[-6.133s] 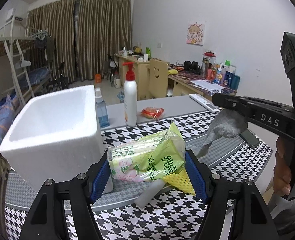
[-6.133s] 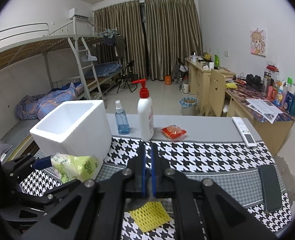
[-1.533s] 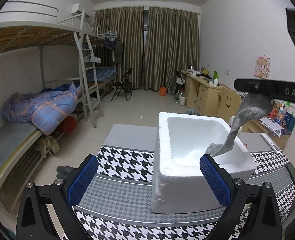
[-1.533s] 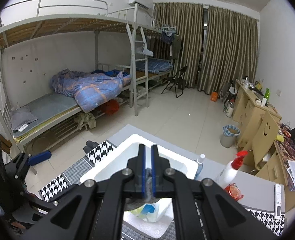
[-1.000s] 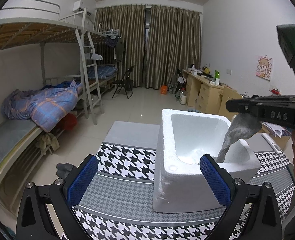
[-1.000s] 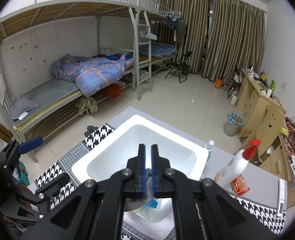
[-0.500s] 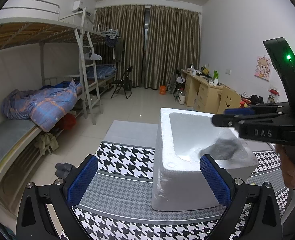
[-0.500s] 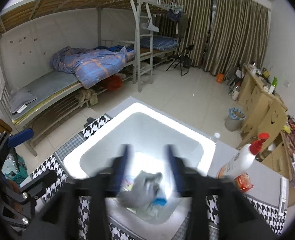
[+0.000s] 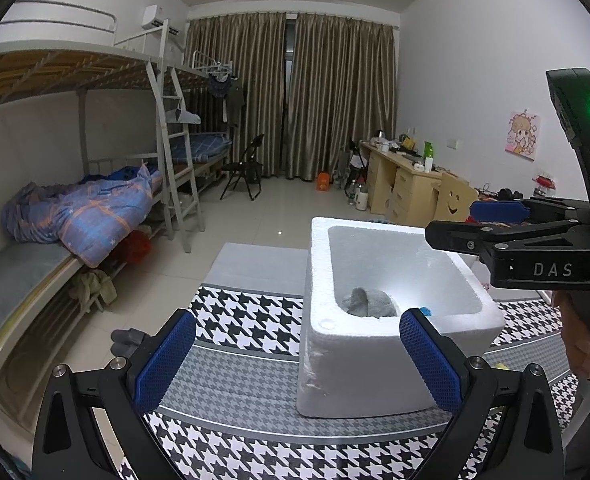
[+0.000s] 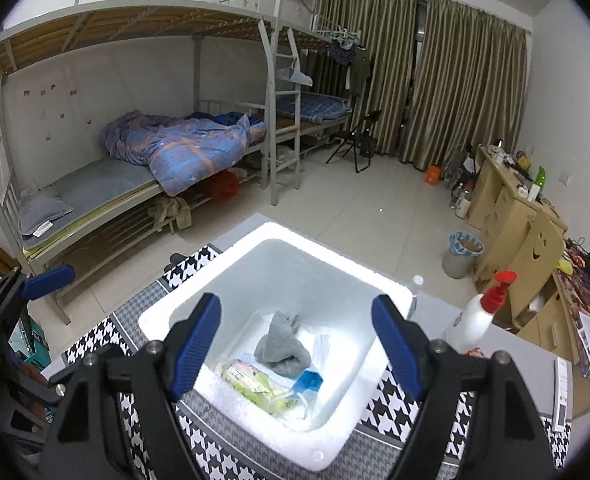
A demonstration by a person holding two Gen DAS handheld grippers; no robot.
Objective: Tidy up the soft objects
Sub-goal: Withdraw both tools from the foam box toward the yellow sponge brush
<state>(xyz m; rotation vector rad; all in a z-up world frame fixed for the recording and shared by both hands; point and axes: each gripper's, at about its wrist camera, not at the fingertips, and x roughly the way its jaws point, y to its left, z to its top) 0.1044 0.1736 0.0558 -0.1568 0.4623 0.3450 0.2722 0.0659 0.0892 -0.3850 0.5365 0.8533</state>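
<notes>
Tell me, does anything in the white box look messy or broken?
Nothing looks broken. The grey cloth lies crumpled in the white foam box, partly on top of the green packet, beside a small blue thing. The right gripper is opening above it, with nothing between its jaws.

Grey cloth dropped into foam box

Released from the right gripper (image 10: 295, 340), jaws now parting with nothing between; grey cloth (image 10: 281, 344) no longer dangling, now crumpled inside white foam box (image 10: 183, 316) beside green packet (image 10: 255, 384).

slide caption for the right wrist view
Right tongs opening over the white foam box, empty, with the grey cloth lying inside on a green tissue pack.
</notes>
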